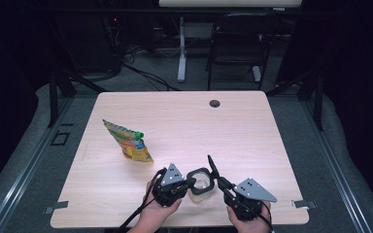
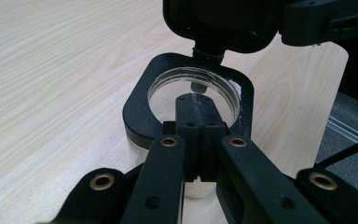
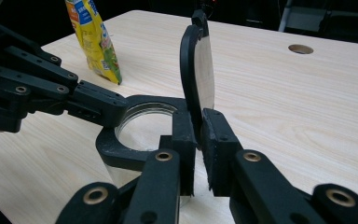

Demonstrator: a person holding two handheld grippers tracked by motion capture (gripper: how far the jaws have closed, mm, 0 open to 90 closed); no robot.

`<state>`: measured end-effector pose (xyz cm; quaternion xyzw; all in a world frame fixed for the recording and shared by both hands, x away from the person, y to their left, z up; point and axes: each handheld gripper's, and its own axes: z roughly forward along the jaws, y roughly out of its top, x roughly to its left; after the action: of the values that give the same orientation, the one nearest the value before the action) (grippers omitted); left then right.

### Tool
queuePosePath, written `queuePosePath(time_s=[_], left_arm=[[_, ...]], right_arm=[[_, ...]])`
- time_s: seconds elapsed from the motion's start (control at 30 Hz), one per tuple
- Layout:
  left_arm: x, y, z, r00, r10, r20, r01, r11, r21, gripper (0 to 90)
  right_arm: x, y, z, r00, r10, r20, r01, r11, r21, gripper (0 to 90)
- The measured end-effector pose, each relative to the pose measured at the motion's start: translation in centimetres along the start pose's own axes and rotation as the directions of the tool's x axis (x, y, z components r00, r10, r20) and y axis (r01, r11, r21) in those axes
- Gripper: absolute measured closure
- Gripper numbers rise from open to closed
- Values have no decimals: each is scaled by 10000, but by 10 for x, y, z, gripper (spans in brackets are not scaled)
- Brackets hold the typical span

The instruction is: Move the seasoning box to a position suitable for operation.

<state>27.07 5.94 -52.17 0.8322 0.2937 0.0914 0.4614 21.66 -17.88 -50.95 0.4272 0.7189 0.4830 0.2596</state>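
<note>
- Left gripper (image 1: 187, 184), held in the person's left hand (image 1: 156, 213) near the table's near edge, jaws brought fully together on the black rim of a clear jar (image 1: 200, 187).
- Seen along its own jaws in the left gripper view (image 2: 195, 140): both pads pressed together over the near side of the rim (image 2: 137, 112), one jaw reaching inside the round opening.
- Jar standing upright on the table (image 1: 184, 121), right at the tips of the left gripper and just left of the right one.
- Right gripper (image 1: 217, 178), held in the right hand (image 1: 250, 224), pointing up and leftward toward the jar.
- In the right gripper view (image 3: 196, 135): jaws nearly together, clamped on the lower edge of the lid (image 3: 200, 70); a thin gap visible between the pads below the lid.
- Lid hinged to the jar's rim, standing open and almost upright, just beyond the right gripper's tips; black frame with a clear pane.
- Same lid in the left gripper view (image 2: 223, 23), rising on the far side of the jar from the left jaws.
- Yellow pouch (image 1: 127, 141) with a green cap, lying well beyond and to the left of the left gripper, apart from the jar.
- Round hole (image 1: 214, 103) in the tabletop, far beyond both grippers.
</note>
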Motion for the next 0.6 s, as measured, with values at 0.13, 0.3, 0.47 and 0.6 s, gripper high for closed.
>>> queuePosePath(time_s=[0.13,0.3,0.47,0.6], left_arm=[[0,0,0,10000,-2,11,2,10000,5,900],[0,0,0,10000,9,6,-9,10000,12,900],[0,-1,0,10000,-5,43,5,10000,-30,900],[-1,-1,0,10000,-14,55,14,10000,-9,900]], right_arm=[[-3,0,0,9997,263,-14,-263,9997,10,847],[-8,0,-1,9986,520,2,-521,9986,13,851],[-10,0,0,9975,705,-26,-705,9975,69,853],[-12,1,1,9972,745,-75,-745,9972,81,853]])
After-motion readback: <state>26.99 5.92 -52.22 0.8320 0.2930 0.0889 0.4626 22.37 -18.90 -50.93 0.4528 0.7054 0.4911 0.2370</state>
